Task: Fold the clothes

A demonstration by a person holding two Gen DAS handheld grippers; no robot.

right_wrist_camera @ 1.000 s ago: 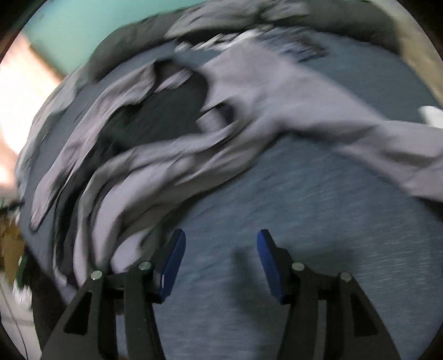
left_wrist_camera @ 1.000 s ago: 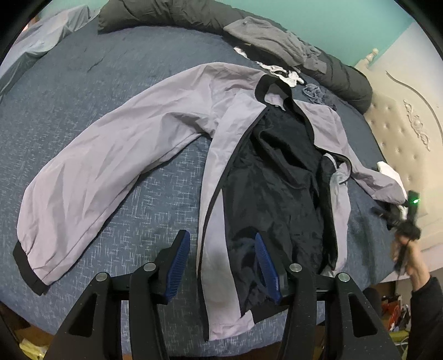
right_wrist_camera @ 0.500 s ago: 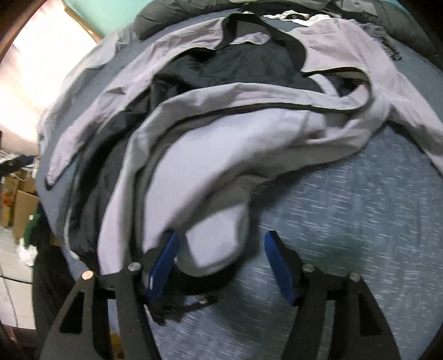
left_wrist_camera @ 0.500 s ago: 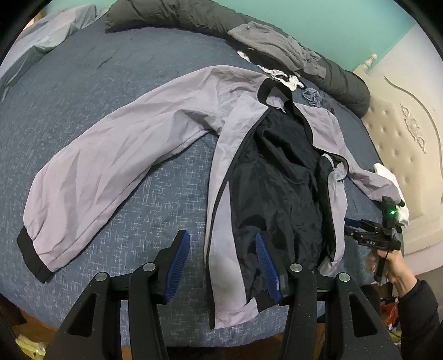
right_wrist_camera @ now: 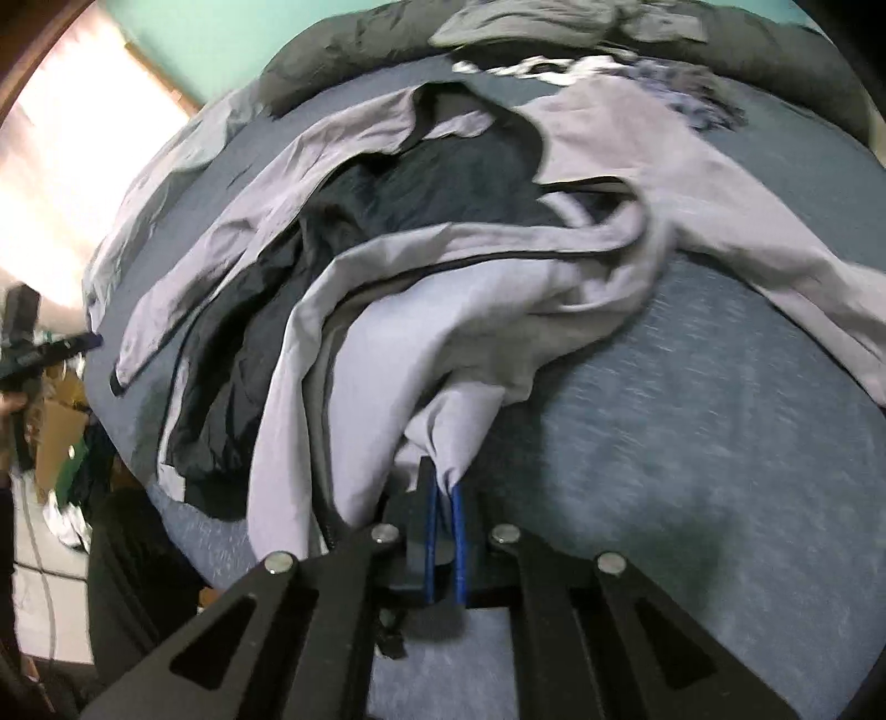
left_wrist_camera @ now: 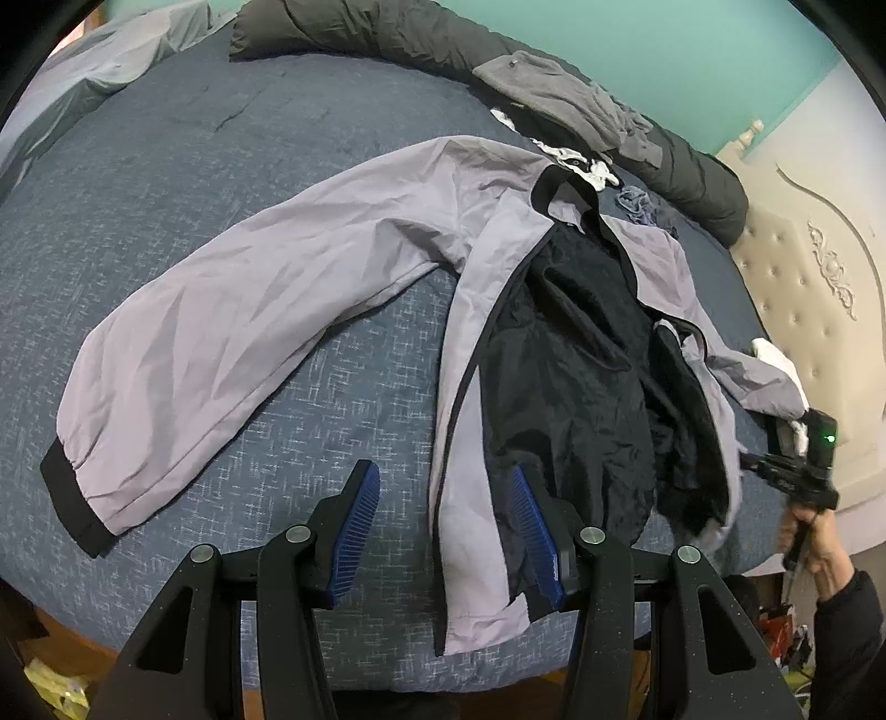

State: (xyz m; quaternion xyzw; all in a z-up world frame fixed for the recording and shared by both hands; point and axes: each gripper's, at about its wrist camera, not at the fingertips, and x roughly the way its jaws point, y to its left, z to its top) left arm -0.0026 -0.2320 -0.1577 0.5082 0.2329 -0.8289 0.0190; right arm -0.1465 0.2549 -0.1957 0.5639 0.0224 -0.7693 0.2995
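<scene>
Because the jacket (left_wrist_camera: 354, 310) lies opened out on the bed (left_wrist_camera: 232, 183), black lining up, I take it by its two lower front edges so it can be drawn flat before folding. My right gripper (right_wrist_camera: 441, 498) has just been closing and now pinches a bunched corner of the grey hem between its blue pads; cloth rises from the jaws in a taut ridge. My left gripper (left_wrist_camera: 446, 540) hangs half open above the other front panel's lower edge, pads clear of the fabric, nothing held. That edge hangs near the mattress's front rim. One sleeve (left_wrist_camera: 232, 354) stretches far out to the side with bare blue cover all around it, so room to sweep is good there. Crowding sits at the far side: a dark rolled duvet (left_wrist_camera: 421, 39) and loose clothes (left_wrist_camera: 576, 105) close behind the collar.
</scene>
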